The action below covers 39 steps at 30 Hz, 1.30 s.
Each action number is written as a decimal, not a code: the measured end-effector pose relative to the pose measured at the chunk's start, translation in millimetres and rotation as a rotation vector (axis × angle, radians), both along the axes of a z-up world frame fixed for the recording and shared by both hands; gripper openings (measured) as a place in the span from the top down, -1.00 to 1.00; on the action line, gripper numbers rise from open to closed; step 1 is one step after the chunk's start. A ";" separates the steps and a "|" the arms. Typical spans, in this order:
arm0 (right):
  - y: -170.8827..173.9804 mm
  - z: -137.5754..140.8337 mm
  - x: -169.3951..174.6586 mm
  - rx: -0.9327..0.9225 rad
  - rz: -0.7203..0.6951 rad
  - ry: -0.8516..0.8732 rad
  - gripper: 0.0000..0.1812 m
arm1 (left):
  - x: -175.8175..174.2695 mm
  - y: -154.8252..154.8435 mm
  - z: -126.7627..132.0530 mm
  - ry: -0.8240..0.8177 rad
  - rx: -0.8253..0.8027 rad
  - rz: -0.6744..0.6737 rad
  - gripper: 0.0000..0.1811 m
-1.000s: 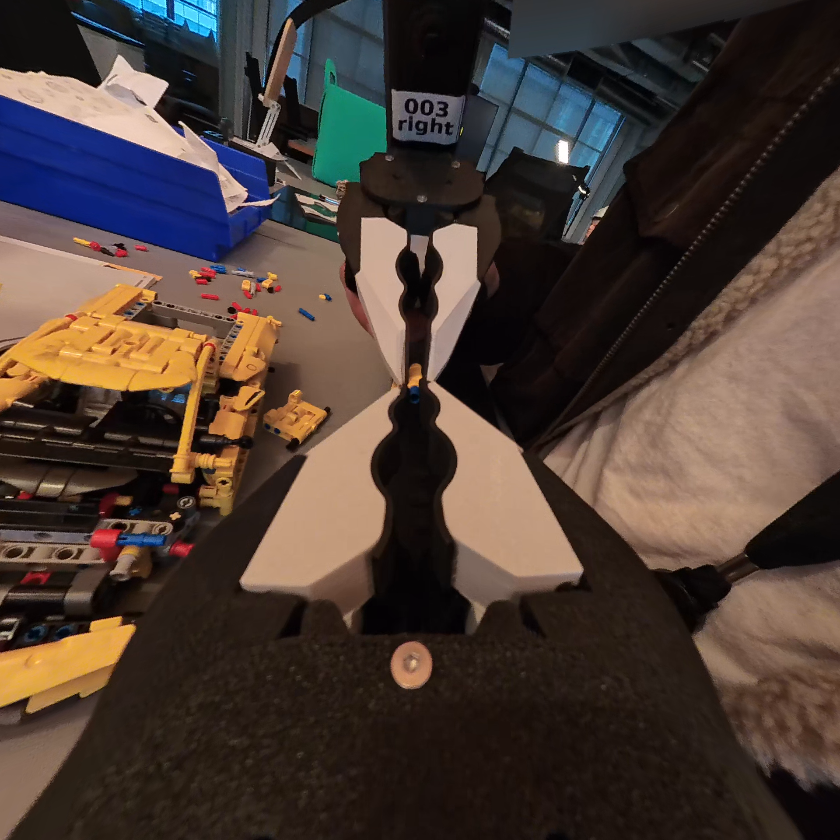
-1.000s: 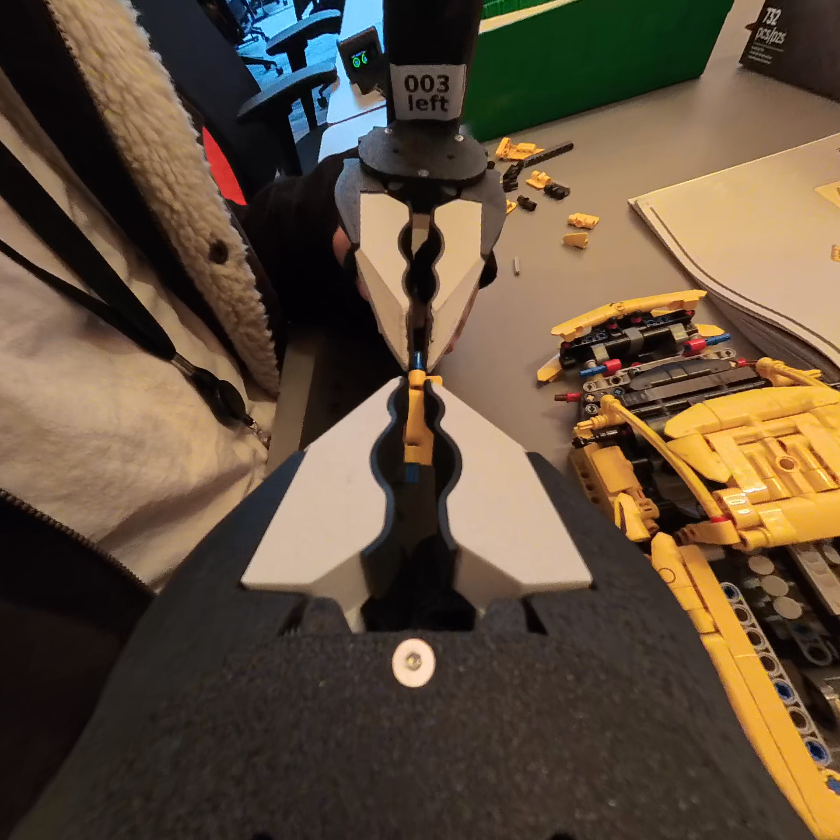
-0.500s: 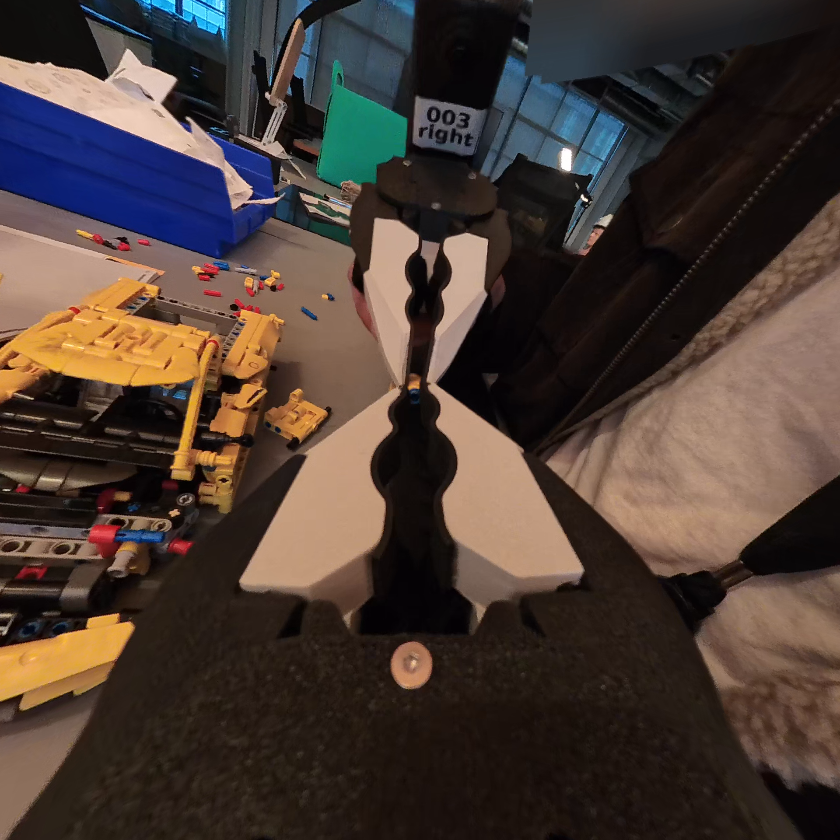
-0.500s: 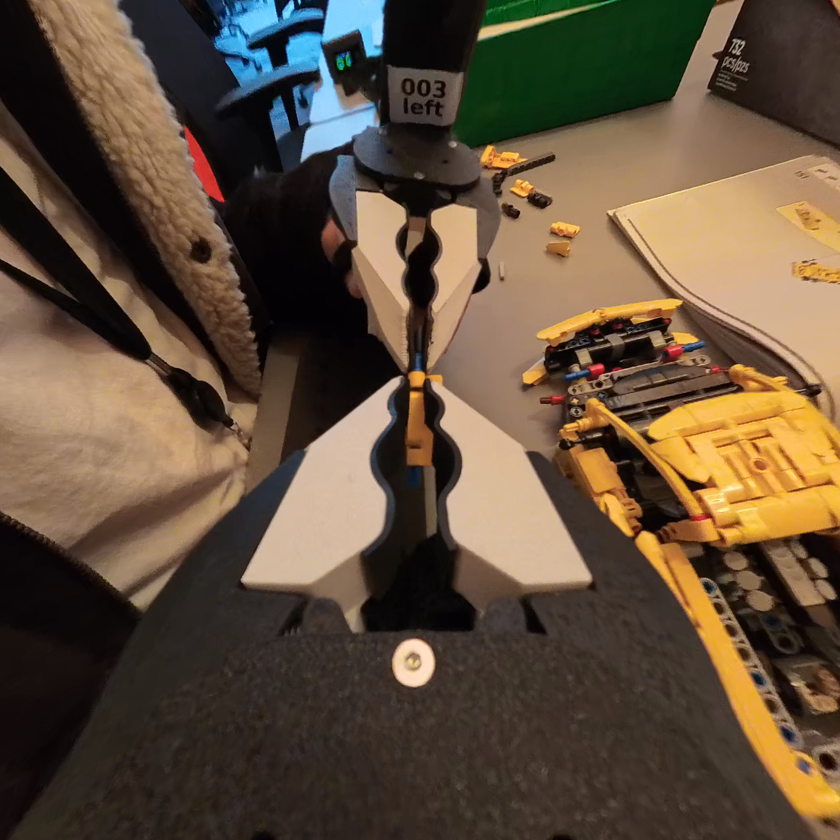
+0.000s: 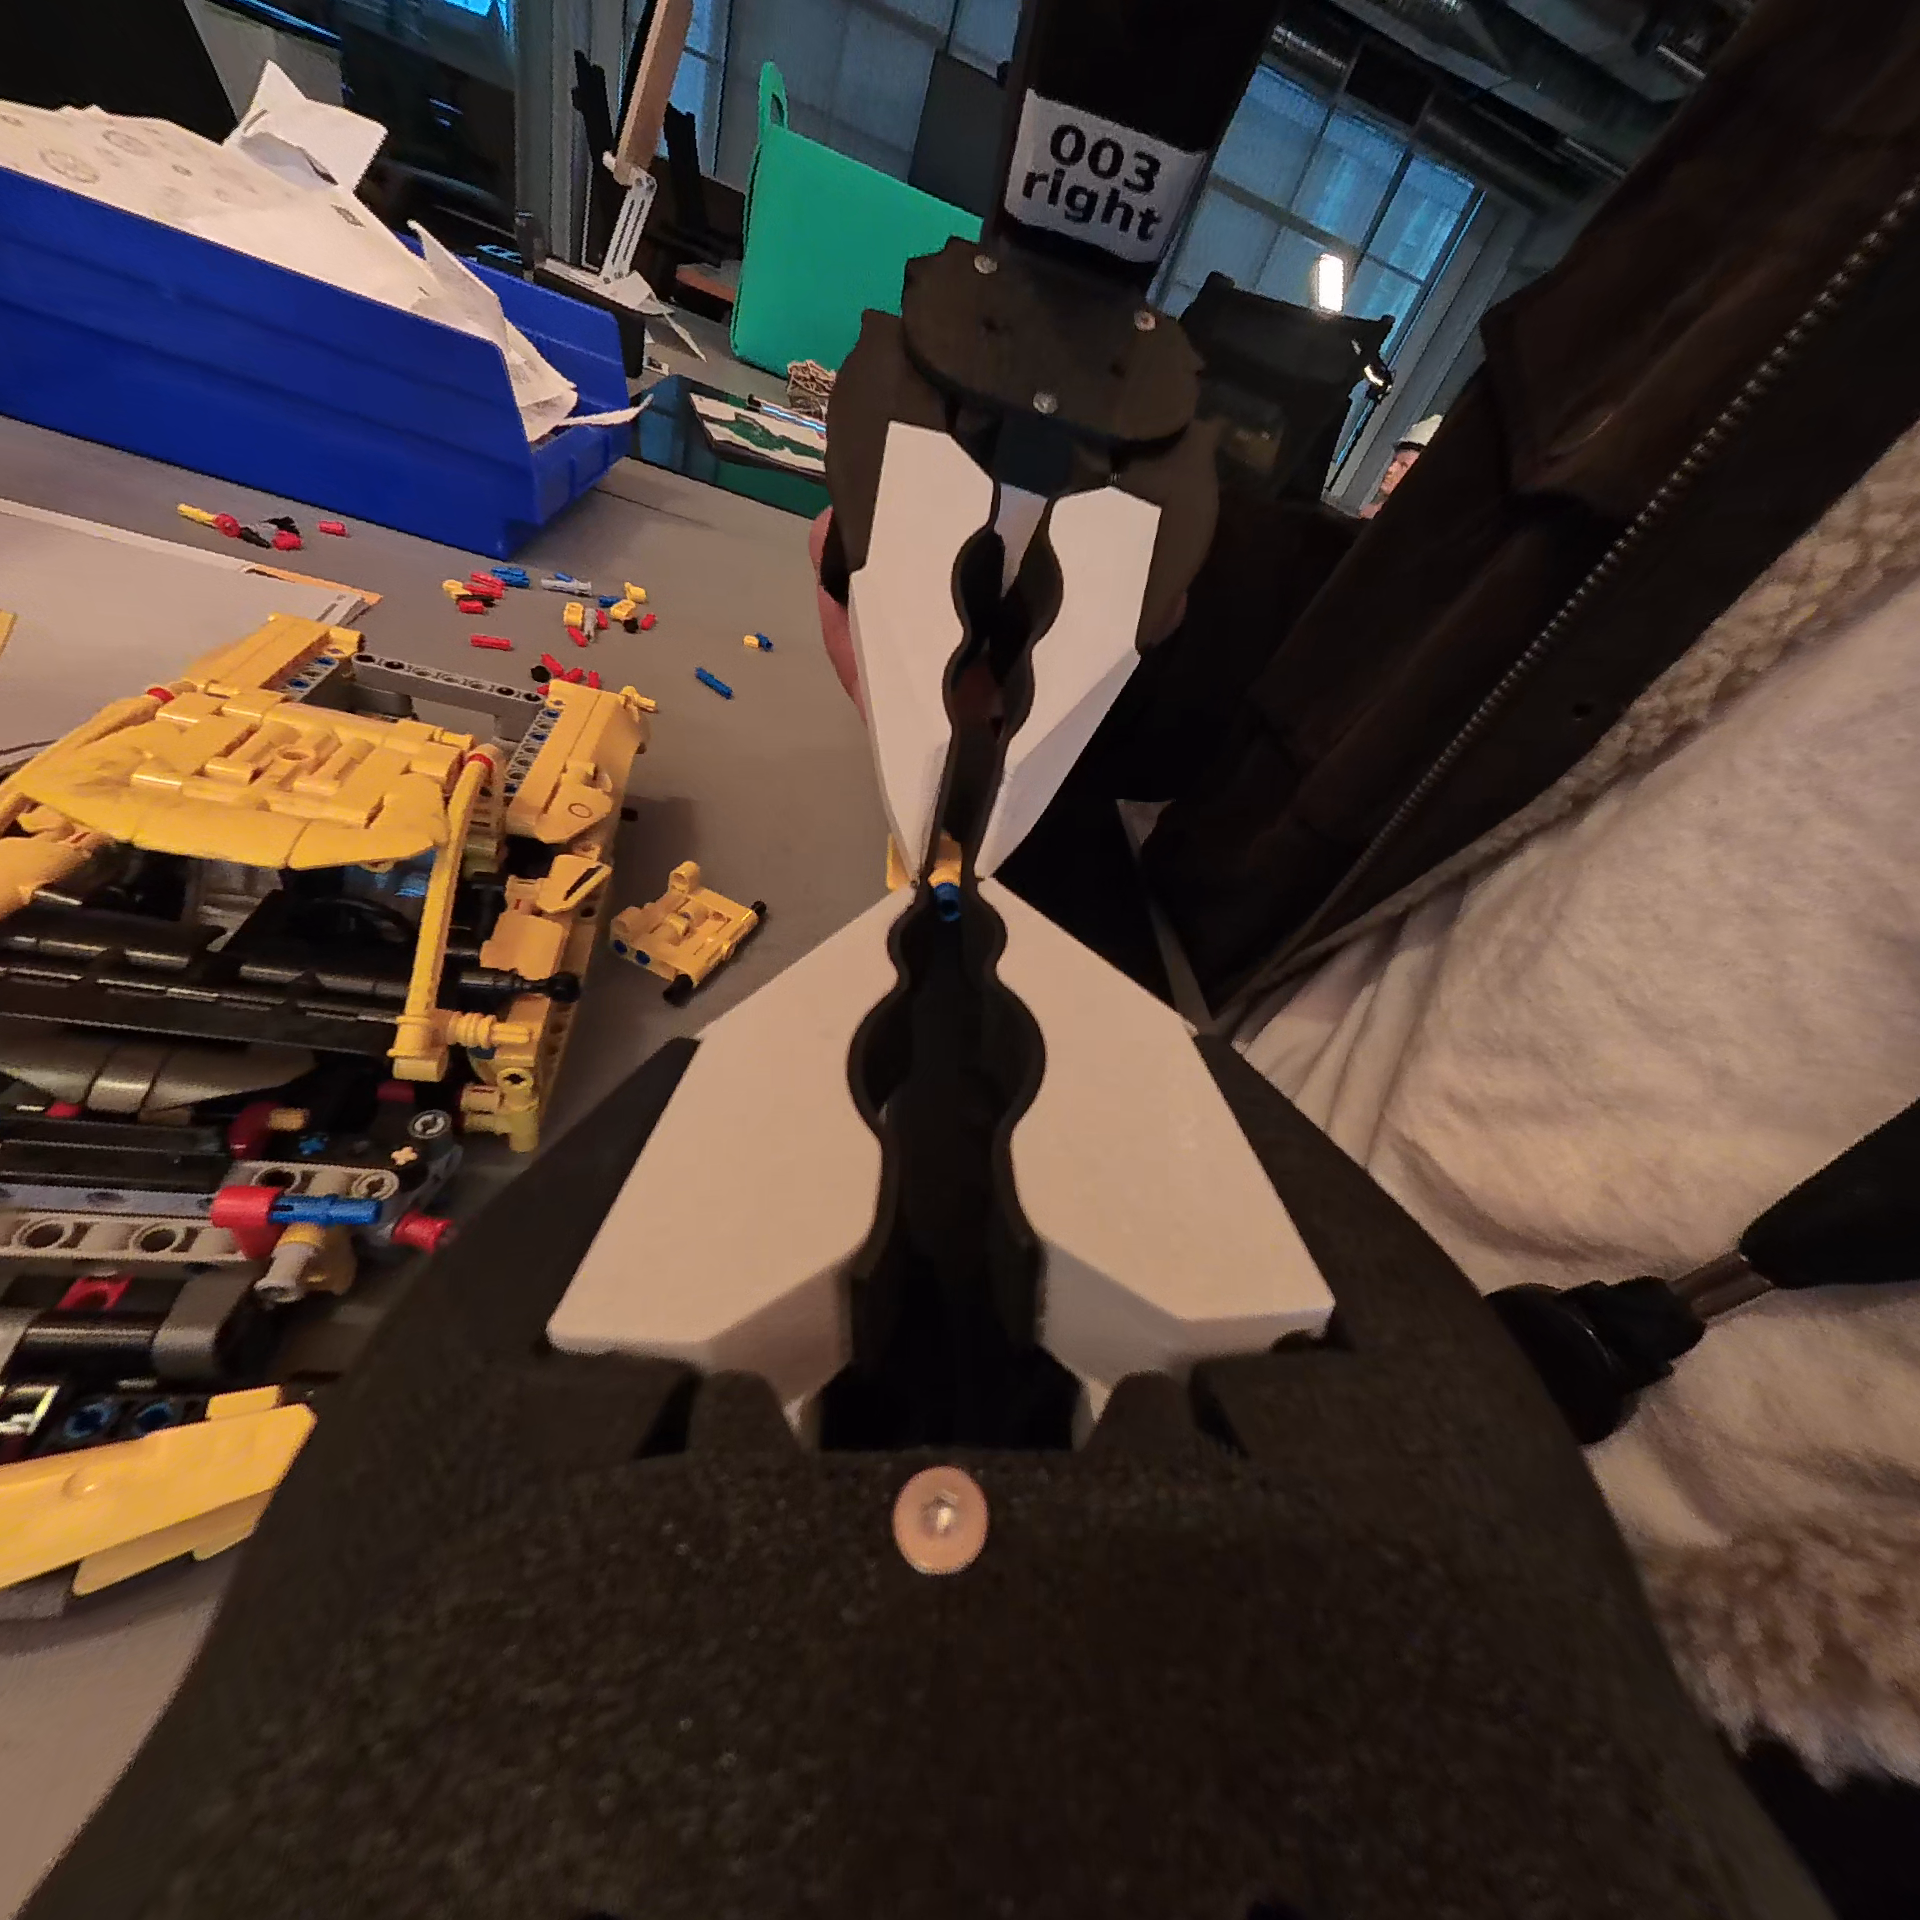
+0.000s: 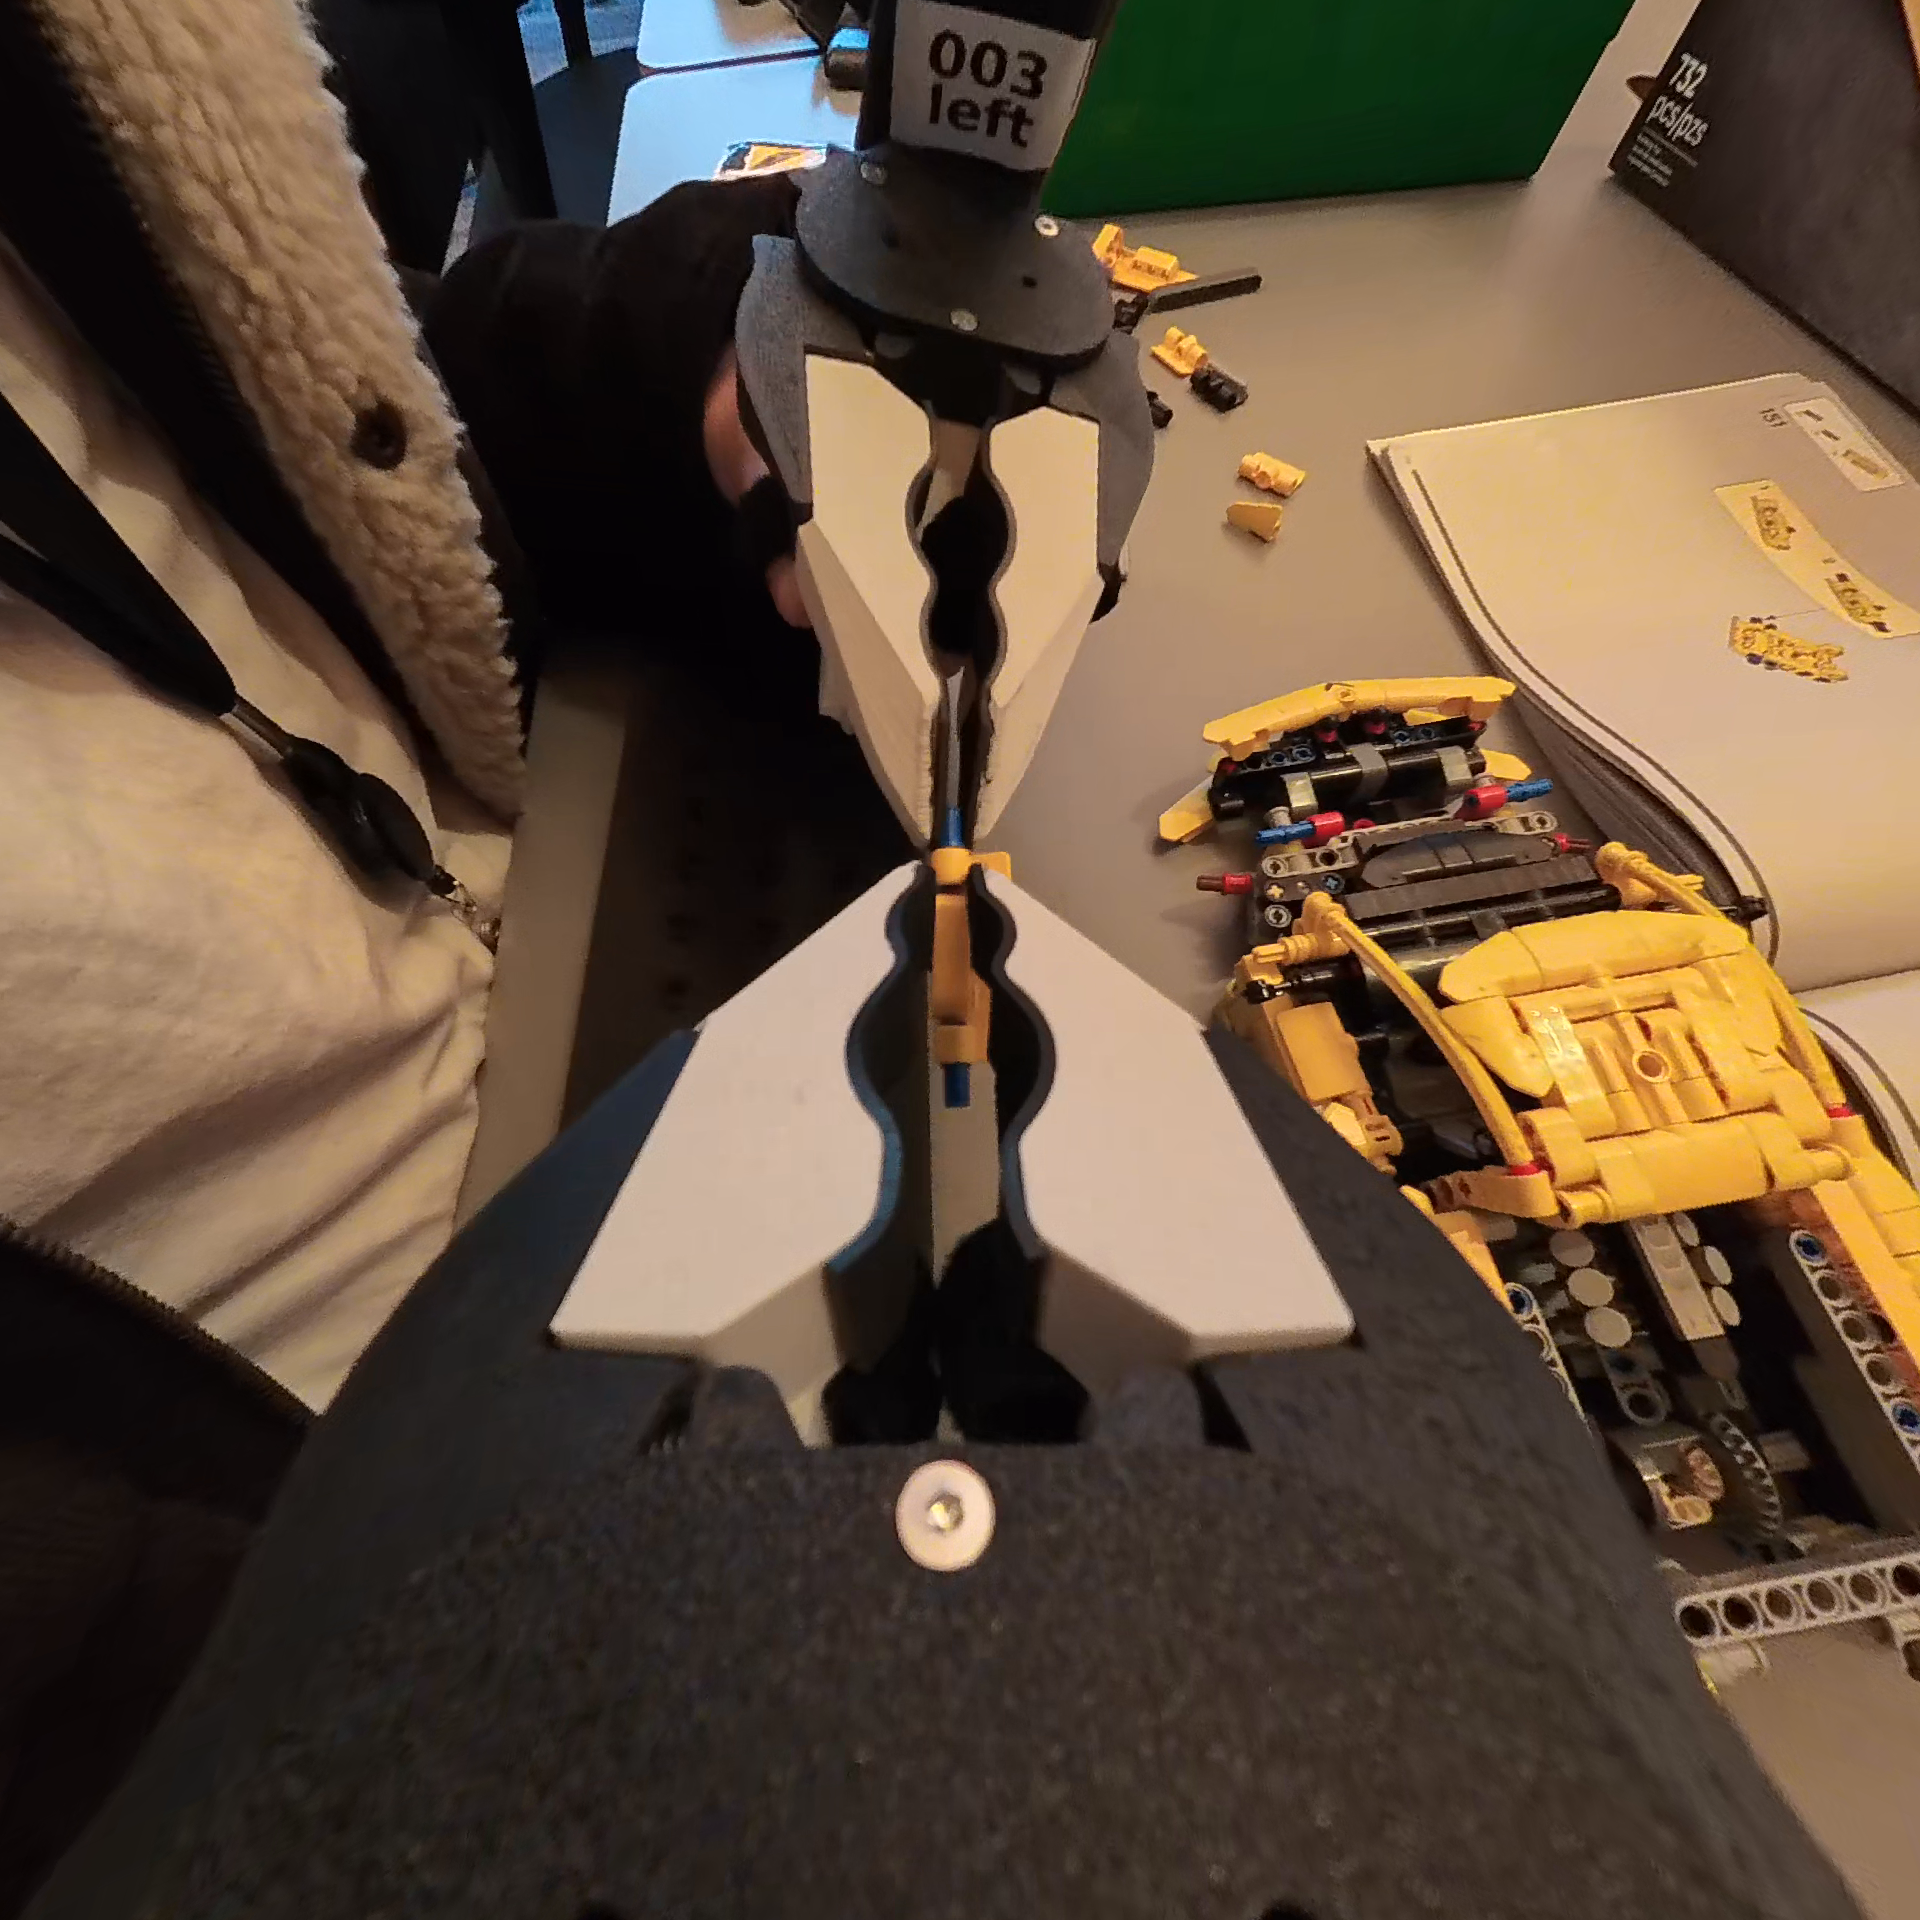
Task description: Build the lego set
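- While both tools meet tip to tip above the near table edge, I see my left gripper [image 5: 943, 902] with its jaws pressed onto a small blue pin [image 5: 944, 900], which pokes out at the very tips.
- From the right wrist view, my right gripper [image 6: 954, 883] has its jaws pinching a yellow piece [image 6: 956, 961] that runs lengthwise down the slot between them, with a blue peg at its near end.
- In that same view the blue pin [image 6: 950, 828] touches the far end of the yellow piece, right where the two sets of tips meet.
- To the left in the left wrist view, the half-built yellow lego car [image 5: 312, 862] lies on the grey table [image 5: 769, 769], well apart from the grippers.
- Just right of the car sits a small yellow subassembly [image 5: 686, 927], alone on the table.
- Farther off, loose red, blue and yellow pins [image 5: 561, 613] are scattered near a blue bin [image 5: 260, 364] with crumpled papers in it.
- On the right of the right wrist view, an open instruction booklet [image 6: 1621, 644] lies beyond the car, partly tucked under it.
- Close beside both grippers is a person's cream fleece jacket [image 5: 1610, 1039].
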State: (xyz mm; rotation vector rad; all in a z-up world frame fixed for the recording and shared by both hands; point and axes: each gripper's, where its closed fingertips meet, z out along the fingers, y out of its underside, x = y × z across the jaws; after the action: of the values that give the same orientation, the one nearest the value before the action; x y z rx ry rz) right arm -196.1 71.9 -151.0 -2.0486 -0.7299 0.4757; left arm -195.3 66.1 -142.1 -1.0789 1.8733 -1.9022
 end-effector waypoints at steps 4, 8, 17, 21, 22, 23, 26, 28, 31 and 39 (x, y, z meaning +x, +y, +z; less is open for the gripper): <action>8.5 5.3 8.8 0.059 -0.099 0.003 0.79 | 4.8 12.8 6.5 -0.043 0.013 0.078 0.95; 15.9 15.0 32.4 0.118 -0.265 0.066 0.36 | 4.5 39.5 35.4 -0.159 -0.097 0.184 0.95; 13.3 48.1 0.0 0.175 -0.106 0.459 0.72 | -9.9 23.8 49.9 -0.217 -0.172 0.060 0.95; 12.4 45.9 -1.4 0.166 -0.095 0.431 0.74 | -10.4 22.9 49.0 -0.206 -0.185 0.051 0.95; 11.3 45.1 -0.8 0.150 -0.095 0.433 0.74 | -10.0 21.6 46.6 -0.188 -0.192 0.041 0.95; 10.2 46.3 0.0 0.153 -0.096 0.441 0.74 | -9.6 20.0 45.1 -0.177 -0.197 0.032 0.96; 9.0 46.7 0.5 0.160 -0.105 0.431 0.75 | -9.0 18.2 42.6 -0.181 -0.162 0.038 0.95; 9.2 49.0 -1.1 0.163 -0.100 0.439 0.75 | -10.5 18.4 45.1 -0.191 -0.170 0.034 0.95; 8.0 44.3 -1.5 0.142 -0.090 0.415 0.75 | -9.9 17.1 40.1 -0.176 -0.140 0.034 0.95; 6.1 40.1 -2.2 0.107 -0.075 0.459 0.75 | -9.2 14.8 36.2 -0.157 -0.131 0.027 0.95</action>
State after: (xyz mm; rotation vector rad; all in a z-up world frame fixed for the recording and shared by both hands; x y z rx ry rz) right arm -198.3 78.0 -110.9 -1.7676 -0.3903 0.8104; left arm -204.5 80.9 -105.9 -0.9559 1.6622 -2.0546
